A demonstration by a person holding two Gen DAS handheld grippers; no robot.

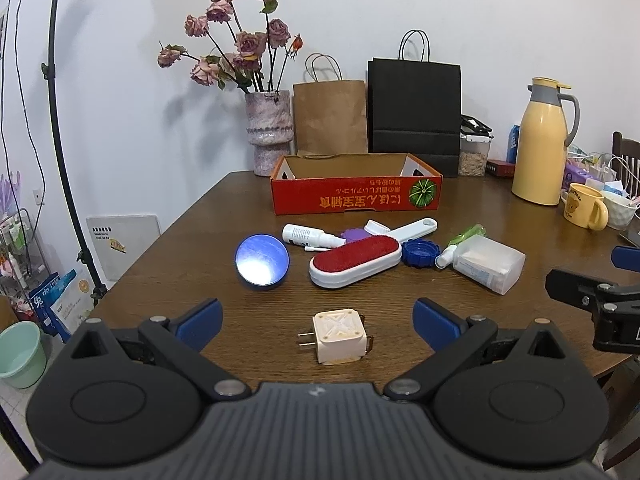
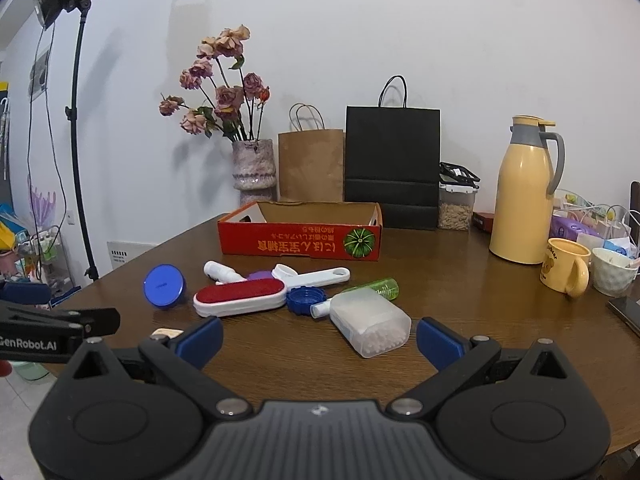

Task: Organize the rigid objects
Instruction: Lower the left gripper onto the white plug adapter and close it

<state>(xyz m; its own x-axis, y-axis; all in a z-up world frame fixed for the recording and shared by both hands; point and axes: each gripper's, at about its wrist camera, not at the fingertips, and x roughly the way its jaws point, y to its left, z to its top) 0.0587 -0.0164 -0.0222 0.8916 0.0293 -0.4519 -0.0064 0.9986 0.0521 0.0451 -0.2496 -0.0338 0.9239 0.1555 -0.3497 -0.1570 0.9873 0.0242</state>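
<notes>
My left gripper (image 1: 318, 322) is open and empty, its blue pads on either side of a cream plug adapter (image 1: 340, 337) lying on the wooden table. My right gripper (image 2: 320, 338) is open and empty, just short of a clear plastic box of cotton swabs (image 2: 370, 322). Beyond lie a red-and-white lint brush (image 1: 355, 261) (image 2: 240, 296), a blue round lid (image 1: 262, 261) (image 2: 164, 286), a blue screw cap (image 1: 420, 253) (image 2: 303, 300), a white bottle (image 1: 308, 236) (image 2: 224, 272), a green spray bottle (image 2: 378, 289) and a white handle tool (image 2: 316, 277). An open red cardboard box (image 1: 356, 196) (image 2: 300, 240) stands behind them.
At the back stand a vase of dried roses (image 1: 269, 132), a brown paper bag (image 1: 330, 118) and a black bag (image 1: 414, 112). On the right are a yellow thermos jug (image 1: 540, 144), a yellow mug (image 2: 566, 272) and a white bowl (image 2: 614, 276). A light stand (image 1: 64, 132) rises at the left.
</notes>
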